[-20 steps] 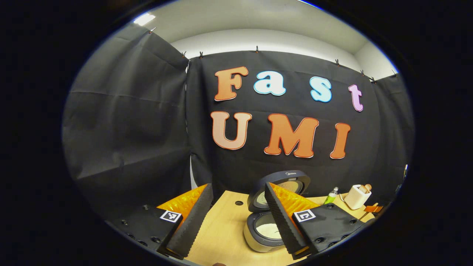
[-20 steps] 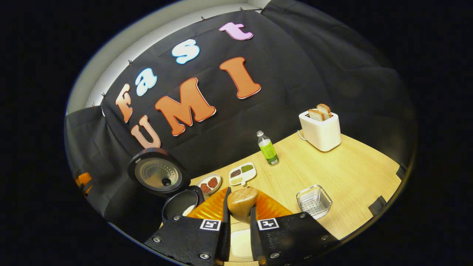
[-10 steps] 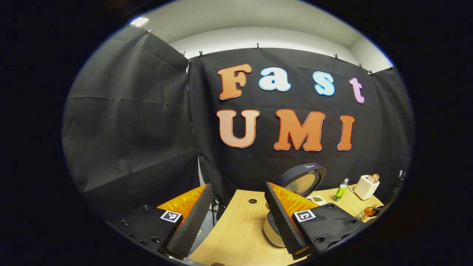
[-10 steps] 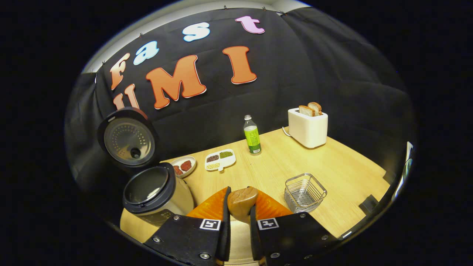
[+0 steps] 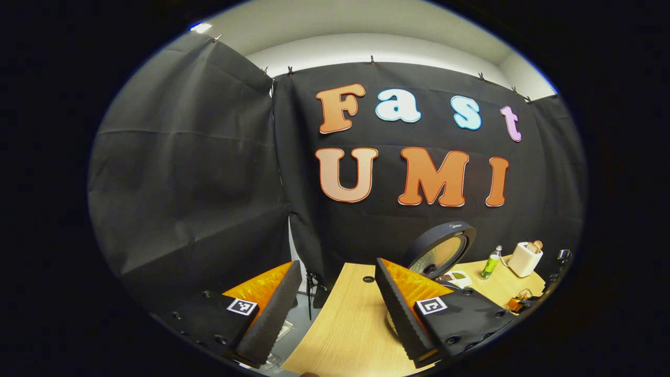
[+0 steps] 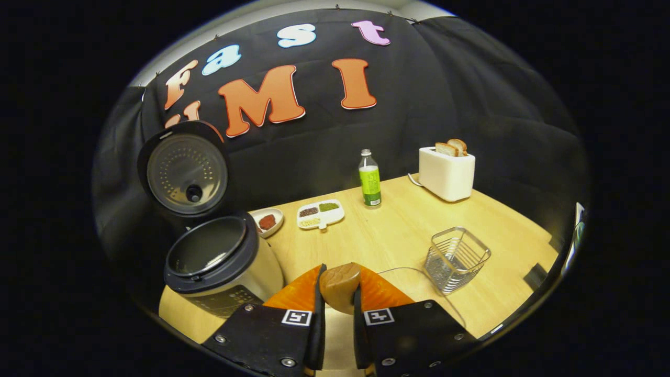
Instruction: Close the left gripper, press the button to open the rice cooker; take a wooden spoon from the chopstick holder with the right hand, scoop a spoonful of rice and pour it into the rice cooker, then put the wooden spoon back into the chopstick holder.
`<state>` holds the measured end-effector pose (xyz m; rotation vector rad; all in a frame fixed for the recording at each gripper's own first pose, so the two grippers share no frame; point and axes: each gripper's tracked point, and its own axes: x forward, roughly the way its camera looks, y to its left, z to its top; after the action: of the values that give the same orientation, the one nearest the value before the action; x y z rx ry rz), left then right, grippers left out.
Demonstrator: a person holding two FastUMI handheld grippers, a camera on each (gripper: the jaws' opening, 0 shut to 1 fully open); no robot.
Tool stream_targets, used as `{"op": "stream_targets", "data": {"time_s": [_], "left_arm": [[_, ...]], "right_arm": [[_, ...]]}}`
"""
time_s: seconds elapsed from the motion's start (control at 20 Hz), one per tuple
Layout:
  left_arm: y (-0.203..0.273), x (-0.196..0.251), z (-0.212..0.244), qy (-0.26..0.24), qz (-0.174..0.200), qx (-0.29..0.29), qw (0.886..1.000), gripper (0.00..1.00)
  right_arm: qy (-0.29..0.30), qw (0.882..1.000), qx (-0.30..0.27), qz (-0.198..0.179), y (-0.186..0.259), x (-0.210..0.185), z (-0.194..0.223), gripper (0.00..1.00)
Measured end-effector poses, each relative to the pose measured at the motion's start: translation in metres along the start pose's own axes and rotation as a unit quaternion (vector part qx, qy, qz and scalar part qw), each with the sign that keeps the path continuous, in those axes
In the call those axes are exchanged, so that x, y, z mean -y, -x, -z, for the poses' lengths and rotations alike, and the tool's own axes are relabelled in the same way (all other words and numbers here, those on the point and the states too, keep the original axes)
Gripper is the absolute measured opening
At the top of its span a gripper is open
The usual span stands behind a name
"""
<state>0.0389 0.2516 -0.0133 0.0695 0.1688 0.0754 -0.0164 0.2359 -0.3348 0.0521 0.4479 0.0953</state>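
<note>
Since the wooden spoon (image 6: 340,285), clamped in the right gripper (image 6: 338,303), has been drawn back from the open rice cooker (image 6: 220,259), pouring seems done, return to the wire holder (image 6: 456,259) is judged next, while the left gripper (image 5: 337,309) is held apart

Each hand-held gripper (image 5: 335,309) (image 6: 337,314) has black base plates studded with screws, each plate carrying a small square black-and-white marker.

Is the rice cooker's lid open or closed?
Open. The lid stands tipped up behind the rice cooker, so you can see down into its pot.
</note>
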Motion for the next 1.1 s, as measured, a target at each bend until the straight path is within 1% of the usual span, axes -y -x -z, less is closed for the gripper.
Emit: {"op": "stream_targets", "data": {"time_s": [0.1, 0.2, 0.3, 0.4, 0.5, 0.6, 0.75, 0.8, 0.95, 1.1], "left_arm": [[-0.002, -0.006, 0.002, 0.002, -0.003, -0.002, 1.0, 0.93], [-0.003, -0.01, 0.004, 0.007, -0.003, -0.004, 1.0, 0.93], [-0.004, -0.015, 0.007, 0.013, -0.005, -0.007, 1.0, 0.93], [-0.004, -0.018, 0.009, 0.016, -0.007, -0.009, 1.0, 0.93], [-0.005, -0.02, 0.01, 0.015, -0.006, -0.012, 1.0, 0.93], [-0.006, -0.016, 0.01, 0.014, -0.004, -0.012, 1.0, 0.93], [-0.007, -0.013, 0.012, 0.016, 0.002, -0.014, 1.0, 0.93], [-0.007, -0.012, 0.012, 0.016, 0.003, -0.014, 1.0, 0.93], [-0.009, -0.009, 0.009, 0.017, 0.005, -0.014, 1.0, 0.93], [-0.009, -0.006, 0.01, 0.017, 0.008, -0.015, 1.0, 0.93]], "right_arm": [[-0.059, 0.998, -0.004, -0.028, -0.001, -0.014, 0.004, 0.22], [-0.107, 0.993, -0.007, -0.04, -0.002, -0.017, 0.004, 0.22], [-0.103, 0.994, -0.002, -0.038, -0.004, -0.014, 0.003, 0.22], [-0.116, 0.993, -0.005, -0.038, -0.004, -0.012, 0.004, 0.22], [-0.149, 0.988, -0.007, -0.036, -0.007, -0.005, 0.001, 0.22], [-0.191, 0.981, -0.007, -0.033, -0.011, 0.006, -0.001, 0.22], [-0.262, 0.965, -0.015, -0.03, -0.012, 0.025, -0.002, 0.22], [-0.289, 0.957, -0.018, -0.03, -0.014, 0.03, -0.001, 0.22], [-0.368, 0.929, -0.02, -0.038, -0.011, 0.043, 0.002, 0.22], [-0.437, 0.898, -0.019, -0.049, -0.008, 0.055, 0.007, 0.22]]}}
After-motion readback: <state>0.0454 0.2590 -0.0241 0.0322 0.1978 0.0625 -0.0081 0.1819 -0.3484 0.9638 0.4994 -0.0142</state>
